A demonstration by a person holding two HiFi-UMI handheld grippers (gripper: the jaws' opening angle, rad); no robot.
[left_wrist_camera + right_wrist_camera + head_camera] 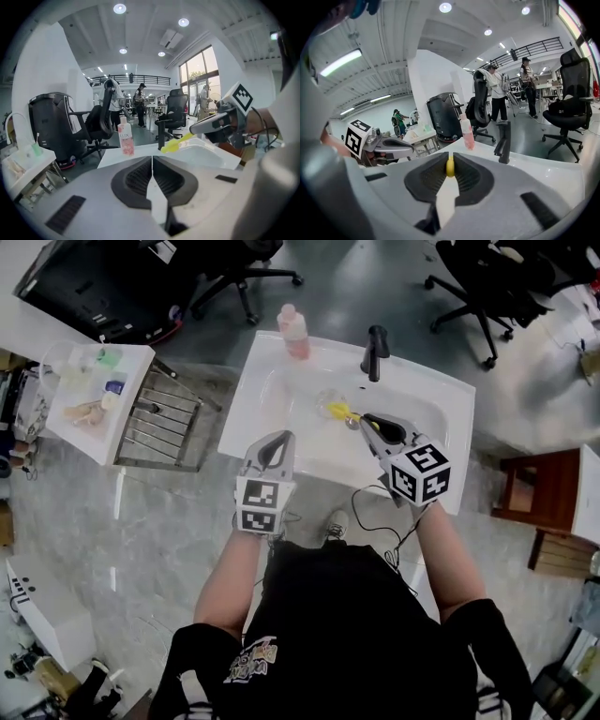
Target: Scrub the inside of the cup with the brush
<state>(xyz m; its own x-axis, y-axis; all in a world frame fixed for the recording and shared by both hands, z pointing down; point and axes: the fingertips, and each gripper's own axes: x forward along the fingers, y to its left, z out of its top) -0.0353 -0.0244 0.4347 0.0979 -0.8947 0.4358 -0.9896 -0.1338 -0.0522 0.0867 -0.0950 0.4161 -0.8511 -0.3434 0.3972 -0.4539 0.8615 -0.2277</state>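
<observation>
Yellow brush (340,412), handle clamped in right tongs (364,422), head just beside clear cup (328,397) inside white sink (281,427).

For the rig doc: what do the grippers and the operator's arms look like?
Left gripper and right gripper: grey shells, jaws lined with black ribbed pads, each carrying a black-and-white marker cube. A black cable hangs by the right one. Black short sleeves.
</observation>
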